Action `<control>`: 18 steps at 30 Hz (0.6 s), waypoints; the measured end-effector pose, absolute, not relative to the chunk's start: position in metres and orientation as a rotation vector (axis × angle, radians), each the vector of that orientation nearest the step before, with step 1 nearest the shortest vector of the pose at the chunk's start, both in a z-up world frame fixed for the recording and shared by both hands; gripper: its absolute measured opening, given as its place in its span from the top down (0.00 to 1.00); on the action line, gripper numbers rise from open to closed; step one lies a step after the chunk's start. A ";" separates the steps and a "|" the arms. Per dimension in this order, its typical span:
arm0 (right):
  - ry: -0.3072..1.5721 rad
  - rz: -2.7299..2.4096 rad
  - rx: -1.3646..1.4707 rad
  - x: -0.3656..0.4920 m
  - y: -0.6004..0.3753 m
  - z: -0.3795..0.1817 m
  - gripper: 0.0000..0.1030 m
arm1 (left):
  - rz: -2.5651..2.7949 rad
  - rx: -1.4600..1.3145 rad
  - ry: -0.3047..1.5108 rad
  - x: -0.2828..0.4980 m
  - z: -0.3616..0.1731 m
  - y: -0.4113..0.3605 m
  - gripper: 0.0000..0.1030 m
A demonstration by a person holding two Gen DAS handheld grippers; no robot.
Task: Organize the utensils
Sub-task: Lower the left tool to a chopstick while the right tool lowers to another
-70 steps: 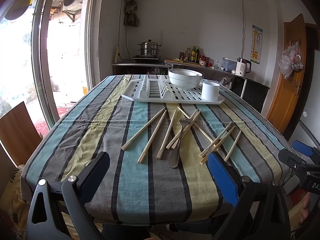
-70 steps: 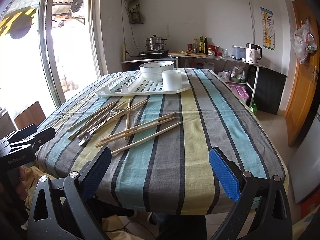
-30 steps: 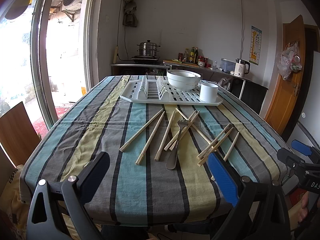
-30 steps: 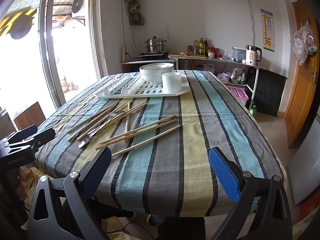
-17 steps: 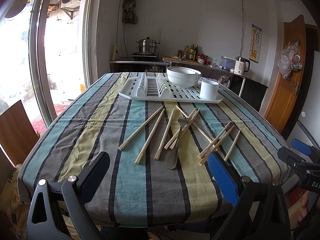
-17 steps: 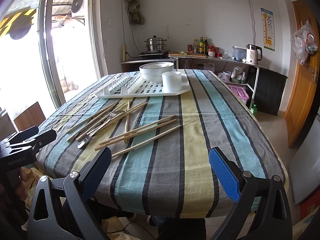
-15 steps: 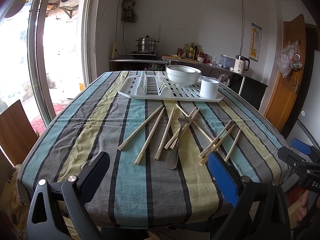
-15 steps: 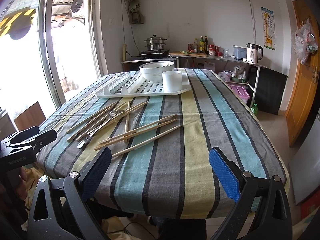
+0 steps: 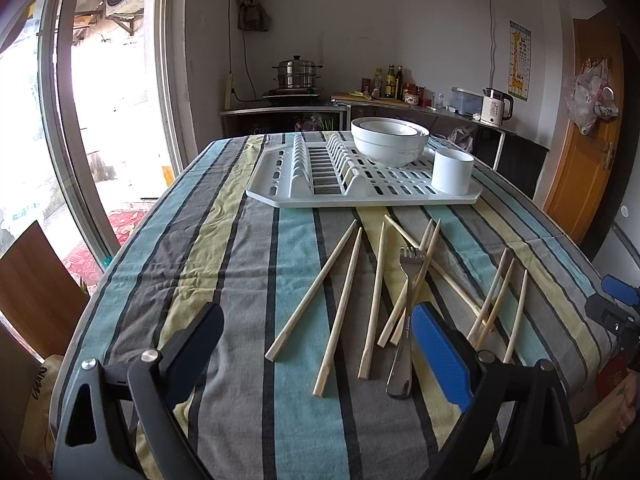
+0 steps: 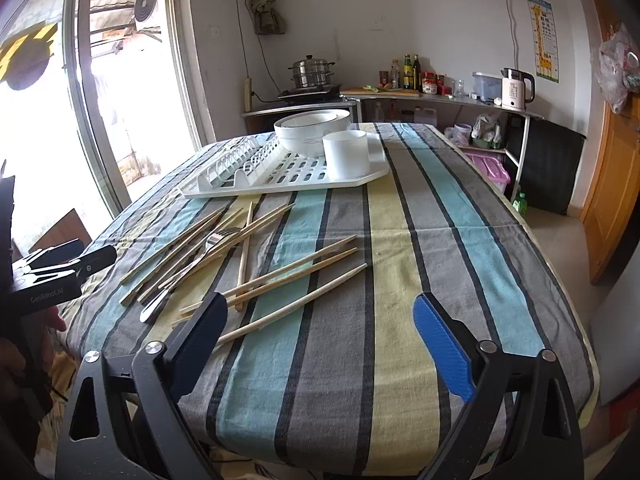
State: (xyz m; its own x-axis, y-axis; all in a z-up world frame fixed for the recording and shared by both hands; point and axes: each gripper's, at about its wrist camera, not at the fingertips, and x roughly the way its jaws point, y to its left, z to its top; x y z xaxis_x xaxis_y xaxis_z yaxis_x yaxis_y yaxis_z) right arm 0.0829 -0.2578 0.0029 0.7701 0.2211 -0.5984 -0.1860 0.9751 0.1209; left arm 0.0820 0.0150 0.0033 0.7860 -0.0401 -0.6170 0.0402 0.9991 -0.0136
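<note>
Several wooden chopsticks (image 9: 344, 304) lie scattered on the striped tablecloth (image 9: 224, 248), with a metal fork (image 9: 404, 320) among them. They also show in the right wrist view: chopsticks (image 10: 296, 270) and fork (image 10: 192, 264). A white drying rack (image 9: 360, 192) at the far end holds a white cup (image 9: 452, 170) and stacked bowls (image 9: 388, 140). My left gripper (image 9: 316, 336) is open and empty above the near ends of the chopsticks. My right gripper (image 10: 320, 320) is open and empty over the rightmost chopsticks.
The table's near edge lies just under both grippers. A wooden chair (image 9: 36, 280) stands at the table's left side. The rack (image 10: 288, 176), cup (image 10: 346, 154) and bowls (image 10: 312, 128) sit at the far left in the right wrist view. A kitchen counter (image 10: 420, 96) lies behind.
Both grippers have moved forward over the table toward the utensils and stayed open. Nothing on the table has moved.
</note>
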 end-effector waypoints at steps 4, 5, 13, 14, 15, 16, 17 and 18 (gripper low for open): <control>0.705 0.198 0.070 0.105 -0.261 -0.001 0.32 | -0.074 0.014 0.716 0.107 -0.001 0.019 0.08; 0.717 0.197 0.078 0.111 -0.263 -0.003 0.35 | -0.081 0.026 0.728 0.113 -0.002 0.019 0.08; 0.784 0.227 0.129 0.155 -0.265 -0.005 0.54 | -0.095 0.072 0.786 0.156 -0.008 0.022 0.21; 0.797 0.226 0.132 0.162 -0.265 -0.005 0.55 | -0.100 0.078 0.795 0.161 -0.009 0.023 0.22; 0.808 0.226 0.135 0.169 -0.265 -0.006 0.57 | -0.108 0.081 0.808 0.167 -0.010 0.024 0.24; 0.819 0.232 0.142 0.176 -0.264 -0.007 0.59 | -0.114 0.083 0.820 0.172 -0.012 0.024 0.26; 0.830 0.236 0.144 0.182 -0.264 -0.008 0.62 | -0.118 0.088 0.832 0.177 -0.013 0.024 0.27; 0.842 0.235 0.142 0.188 -0.262 -0.009 0.63 | -0.122 0.097 0.842 0.181 -0.015 0.023 0.29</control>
State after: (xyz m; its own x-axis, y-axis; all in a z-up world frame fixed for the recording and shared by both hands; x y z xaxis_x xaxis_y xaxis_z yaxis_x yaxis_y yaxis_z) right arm 0.1883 -0.2625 -0.0091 0.6419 0.2618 -0.7207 -0.1495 0.9646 0.2172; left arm 0.1809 0.0230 -0.0145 0.6594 -0.0693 -0.7486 0.1461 0.9886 0.0372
